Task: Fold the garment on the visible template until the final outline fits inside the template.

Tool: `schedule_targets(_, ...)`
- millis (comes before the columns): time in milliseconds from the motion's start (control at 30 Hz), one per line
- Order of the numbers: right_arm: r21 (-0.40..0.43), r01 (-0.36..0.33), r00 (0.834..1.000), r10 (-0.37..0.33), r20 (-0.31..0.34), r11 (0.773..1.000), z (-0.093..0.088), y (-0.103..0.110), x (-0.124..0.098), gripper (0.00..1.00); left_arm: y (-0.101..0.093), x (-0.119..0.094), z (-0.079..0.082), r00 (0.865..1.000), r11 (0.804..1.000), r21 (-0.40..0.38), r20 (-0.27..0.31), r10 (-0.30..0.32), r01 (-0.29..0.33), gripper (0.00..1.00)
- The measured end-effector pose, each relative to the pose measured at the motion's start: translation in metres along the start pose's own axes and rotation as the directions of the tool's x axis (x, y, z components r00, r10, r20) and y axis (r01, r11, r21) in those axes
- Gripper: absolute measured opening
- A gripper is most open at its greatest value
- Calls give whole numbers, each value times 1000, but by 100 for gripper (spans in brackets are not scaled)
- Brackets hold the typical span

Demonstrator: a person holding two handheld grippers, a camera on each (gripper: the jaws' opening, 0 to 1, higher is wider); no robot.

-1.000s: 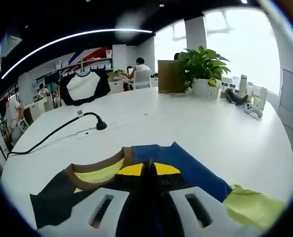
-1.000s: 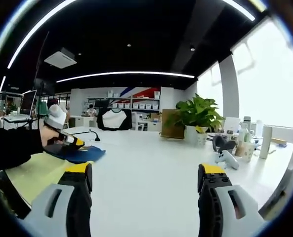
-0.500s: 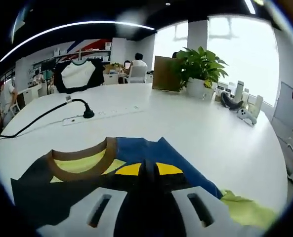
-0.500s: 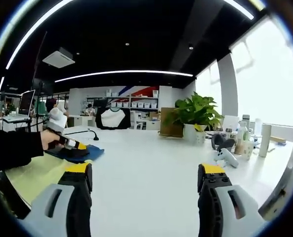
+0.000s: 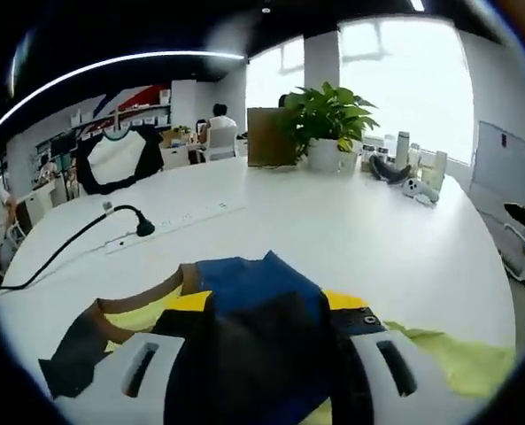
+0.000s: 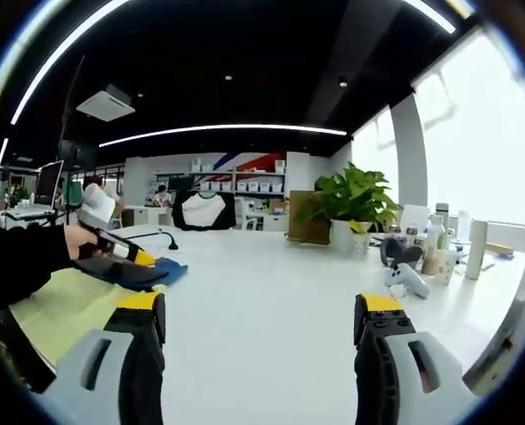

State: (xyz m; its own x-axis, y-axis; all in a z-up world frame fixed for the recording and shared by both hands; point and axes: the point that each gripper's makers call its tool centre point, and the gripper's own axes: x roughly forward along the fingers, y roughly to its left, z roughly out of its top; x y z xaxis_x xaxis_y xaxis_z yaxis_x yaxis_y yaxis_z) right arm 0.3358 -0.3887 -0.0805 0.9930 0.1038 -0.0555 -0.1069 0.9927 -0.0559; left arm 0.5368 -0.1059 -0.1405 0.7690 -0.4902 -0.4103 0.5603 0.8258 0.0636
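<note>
A dark garment with a blue panel (image 5: 253, 279) and a brown collar (image 5: 147, 297) lies on the white table (image 5: 333, 221), over a yellow-green template (image 5: 448, 354). My left gripper (image 5: 271, 305) stands open, its yellow-tipped jaws apart on either side of the dark and blue fabric. In the right gripper view, a hand holds that left gripper (image 6: 120, 252) low over the blue garment (image 6: 151, 273) at the edge of the template (image 6: 58, 305). My right gripper (image 6: 262, 310) hangs open above bare table, well right of the garment, with nothing between its fingers.
A black cable and a power strip (image 5: 129, 230) lie on the table beyond the garment. A potted plant (image 5: 328, 119), bottles and a white controller (image 5: 417, 186) stand at the far right. A black-and-white shirt (image 5: 111, 155) hangs in the background. People sit at desks behind.
My left gripper's jaws, pressed together on the garment's fabric before, now stand apart. The left view has shifted slightly. The right gripper has stayed still.
</note>
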Motion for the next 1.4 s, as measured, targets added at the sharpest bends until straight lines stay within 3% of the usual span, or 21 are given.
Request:
schedule_targets(100,-2,1,1000,-1,-1,1000,0,0,0,90,4,-6,-2,1000,999,42,-9,7,-7,68)
schedule_targets(200,-2,-5,1000,5,-3,1000,0,2,1,90,9,-13,-5,1000,990,143,-7,12,-11,78)
schedule_targets(300,-4,-8,1000,8,-6,1000,0,4,2,90,7,-16,-11,1000,976,217,-25,2,3,76)
schedule_targets(467,-4,-11,1000,11,-7,1000,-1,5,3,90,-15,-17,-15,995,930,353,-28,-95,99,61)
schedule_targets(533,-4,-10,1000,10,-9,1000,-1,5,2,90,-21,-16,-17,991,930,344,-33,-126,130,58)
schedule_targets(633,-1,-8,1000,8,-9,1000,-1,4,2,90,-35,-15,-26,977,930,300,-63,-202,212,42)
schedule_targets(733,1,-5,1000,5,-8,1000,-2,2,2,90,-43,-12,-31,966,933,250,-80,-246,259,36)
schedule_targets(867,6,-3,1000,3,-13,1000,-4,0,2,90,-43,-5,-38,964,942,210,-101,-246,262,27)
schedule_targets(933,7,-1,1000,1,-11,1000,-4,0,1,90,-44,-4,-43,960,952,143,-117,-254,269,27)
schedule_targets(967,8,0,1000,0,-11,1000,-4,-1,1,90,-42,-3,-48,959,963,70,-138,-249,260,25)
schedule_targets(1000,8,2,1000,-2,-11,1000,-4,-2,1,90,-39,-2,-49,962,970,42,-138,-234,241,23)
schedule_targets(1133,12,5,1000,-5,-18,1000,-6,-4,1,90,-40,1,-48,957,964,-38,-121,-265,263,20)
schedule_targets(1200,13,8,1000,-7,-20,1000,-7,-4,1,89,-40,2,-48,954,961,-68,-122,-274,267,14)
schedule_targets(1233,13,9,1000,-9,-20,1000,-7,-5,1,89,-35,2,-49,960,965,-115,-127,-251,237,9)
schedule_targets(1300,14,10,1000,-10,-19,1000,-7,-5,1,89,-36,3,-48,954,952,-171,-114,-276,255,8)
schedule_targets(1400,14,12,1000,-11,-20,1000,-7,-6,0,89,-33,6,-48,959,957,-153,-105,-264,247,6)
